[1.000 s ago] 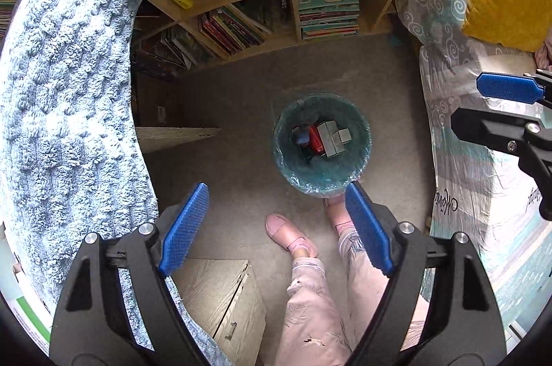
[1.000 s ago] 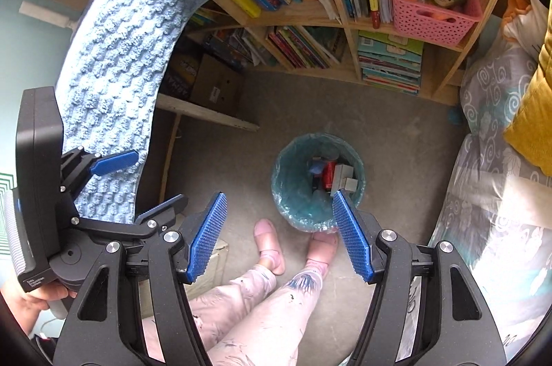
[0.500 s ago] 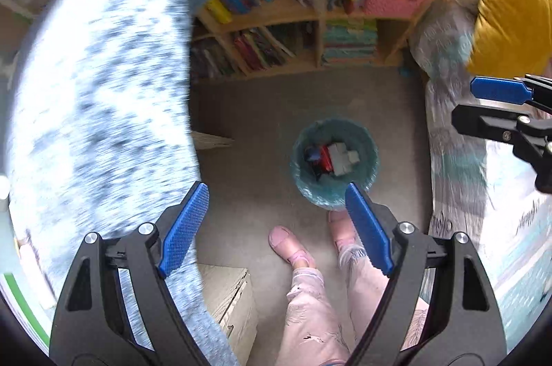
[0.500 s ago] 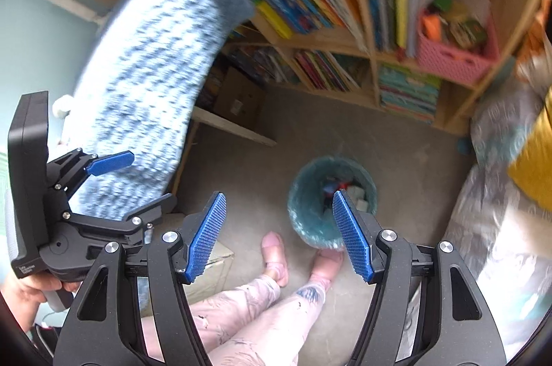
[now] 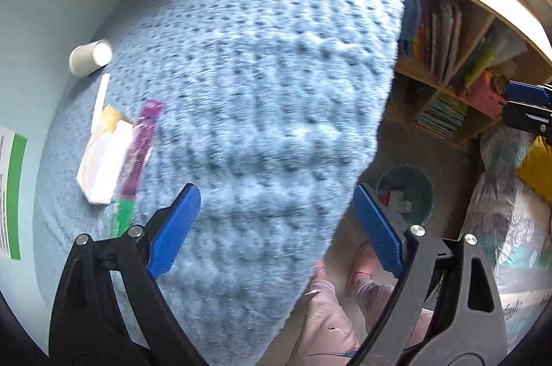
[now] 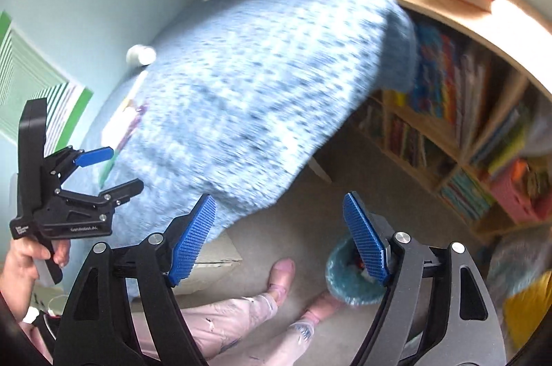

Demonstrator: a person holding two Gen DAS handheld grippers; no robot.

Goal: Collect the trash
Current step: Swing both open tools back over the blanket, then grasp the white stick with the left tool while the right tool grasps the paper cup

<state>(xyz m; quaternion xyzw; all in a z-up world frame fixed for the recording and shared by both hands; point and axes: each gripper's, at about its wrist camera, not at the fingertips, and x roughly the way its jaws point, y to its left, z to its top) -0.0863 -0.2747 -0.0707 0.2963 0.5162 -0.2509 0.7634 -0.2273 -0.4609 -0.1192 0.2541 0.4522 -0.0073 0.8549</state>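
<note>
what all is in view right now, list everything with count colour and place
blanket: one, light blue, over a raised surface, centre
cup: one, white, on its side, blanket's far left
flat packets: a white and yellow pile, count unclear, below the cup
wrapper: one, purple and green, against the packets
trash bin: one, teal liner, on the floor, holding trash
bookshelf: one, wooden, full of books
basket: one, pink, low shelf
left gripper: blue jaws opening, empty
right gripper: blue jaws opening, empty
legs: two, pink trousers and shoes

Blue blanket [image 5: 262, 62], cup [image 5: 90, 57], wrappers [image 5: 114, 155]
</note>
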